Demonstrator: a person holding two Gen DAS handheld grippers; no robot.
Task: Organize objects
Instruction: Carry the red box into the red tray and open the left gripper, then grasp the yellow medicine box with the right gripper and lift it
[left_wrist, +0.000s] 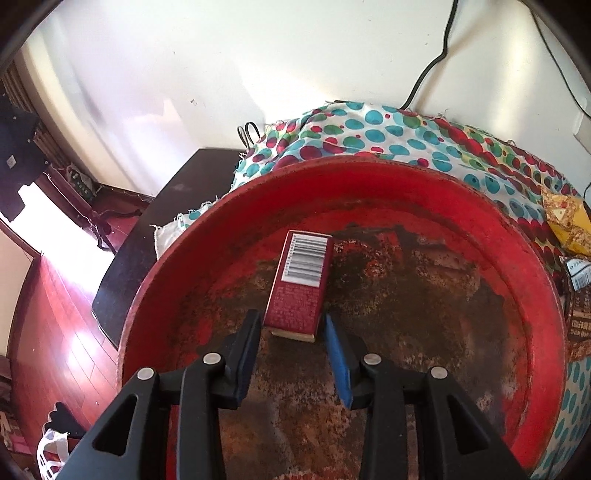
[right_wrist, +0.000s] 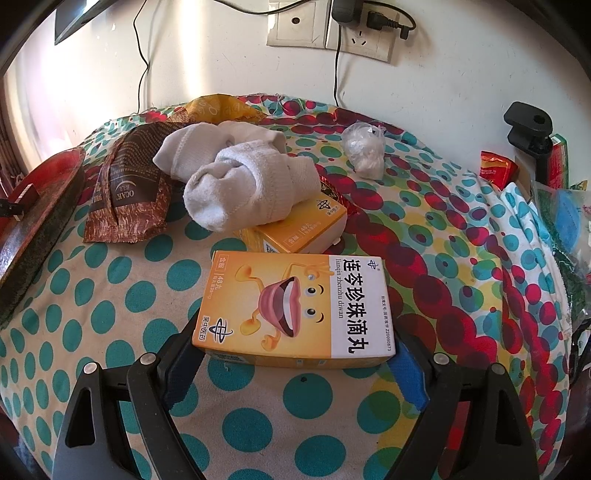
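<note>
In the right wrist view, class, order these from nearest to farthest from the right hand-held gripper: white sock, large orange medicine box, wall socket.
1. Large orange medicine box, between the right hand-held gripper fingers.
2. White sock, behind it on the cloth.
3. Wall socket, high on the wall.

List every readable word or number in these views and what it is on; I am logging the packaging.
"连芩珍珠滴丸", "lianqin zhenzhu diwan", "48丸": front orange box.
"48丸": second orange box behind it, under the white socks.
"OCAK", seen upside down: brown packet.
Barcode and small print on the red box in the red tray: too blurred.
</note>
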